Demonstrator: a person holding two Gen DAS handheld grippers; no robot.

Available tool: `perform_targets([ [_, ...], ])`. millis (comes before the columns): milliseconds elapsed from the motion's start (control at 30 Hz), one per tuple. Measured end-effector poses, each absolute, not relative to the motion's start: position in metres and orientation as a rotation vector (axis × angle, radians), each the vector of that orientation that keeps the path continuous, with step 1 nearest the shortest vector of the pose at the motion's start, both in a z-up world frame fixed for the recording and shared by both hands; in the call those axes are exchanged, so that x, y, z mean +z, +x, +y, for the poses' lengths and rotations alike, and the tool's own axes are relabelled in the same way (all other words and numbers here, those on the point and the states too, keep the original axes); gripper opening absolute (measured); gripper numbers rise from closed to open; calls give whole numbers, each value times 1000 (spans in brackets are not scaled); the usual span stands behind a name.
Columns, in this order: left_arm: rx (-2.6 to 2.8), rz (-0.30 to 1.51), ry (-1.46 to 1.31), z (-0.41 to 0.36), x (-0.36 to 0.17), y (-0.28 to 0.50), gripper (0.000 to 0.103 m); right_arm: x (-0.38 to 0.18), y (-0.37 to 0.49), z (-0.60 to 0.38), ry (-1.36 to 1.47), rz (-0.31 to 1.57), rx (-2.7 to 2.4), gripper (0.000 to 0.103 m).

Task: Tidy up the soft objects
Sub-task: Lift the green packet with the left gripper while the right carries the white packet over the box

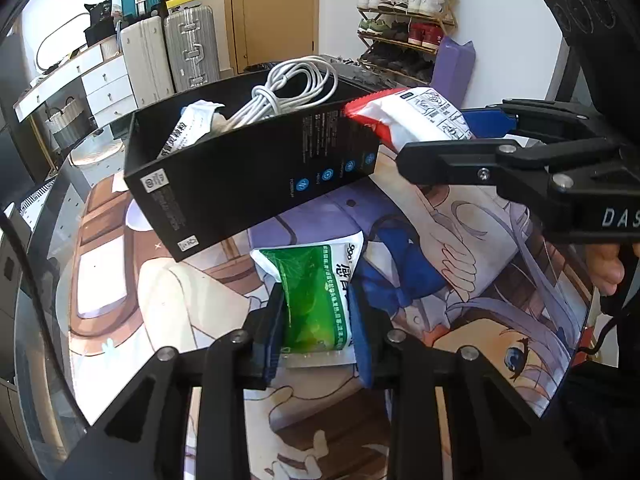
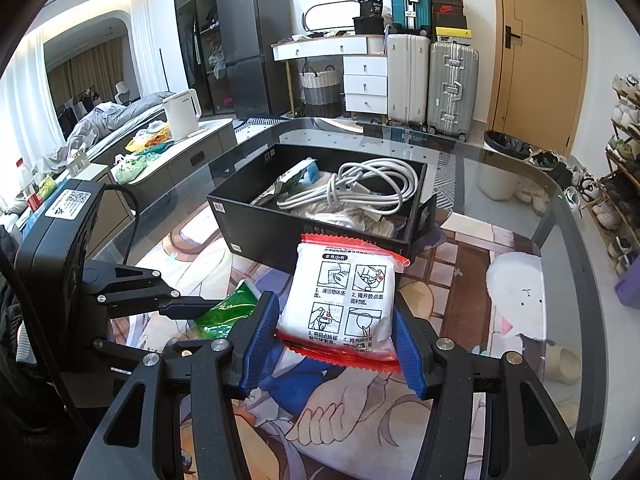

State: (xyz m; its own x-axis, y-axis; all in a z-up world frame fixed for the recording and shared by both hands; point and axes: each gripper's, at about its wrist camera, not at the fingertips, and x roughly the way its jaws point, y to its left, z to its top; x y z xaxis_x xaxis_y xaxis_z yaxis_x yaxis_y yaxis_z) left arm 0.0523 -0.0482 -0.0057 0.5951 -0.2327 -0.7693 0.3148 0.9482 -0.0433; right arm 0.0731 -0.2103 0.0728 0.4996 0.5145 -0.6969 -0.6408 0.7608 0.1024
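While clamped, both tongs (image 2: 334,340) level.

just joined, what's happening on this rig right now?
A person is sorting soft packets into the open black cardboard box on the glass table. The left gripper is shut on a green and white sachet over the printed anime mat. The right gripper holds a white pouch with red edges near the box's front wall. A coiled white cable already lies inside.
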Motion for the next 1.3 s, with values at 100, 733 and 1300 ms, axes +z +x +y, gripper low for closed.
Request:
perform_targets([
  [100, -320, 857, 81, -42, 1, 50, 28, 78, 71, -213, -173, 765, 704, 56],
  [733, -206, 685, -11, 1, 59, 58, 28, 113, 71, -205, -162, 687, 743, 56],
  [1300, -127, 637, -46, 14, 66, 97, 28, 124, 99, -185, -145, 671, 758, 56],
])
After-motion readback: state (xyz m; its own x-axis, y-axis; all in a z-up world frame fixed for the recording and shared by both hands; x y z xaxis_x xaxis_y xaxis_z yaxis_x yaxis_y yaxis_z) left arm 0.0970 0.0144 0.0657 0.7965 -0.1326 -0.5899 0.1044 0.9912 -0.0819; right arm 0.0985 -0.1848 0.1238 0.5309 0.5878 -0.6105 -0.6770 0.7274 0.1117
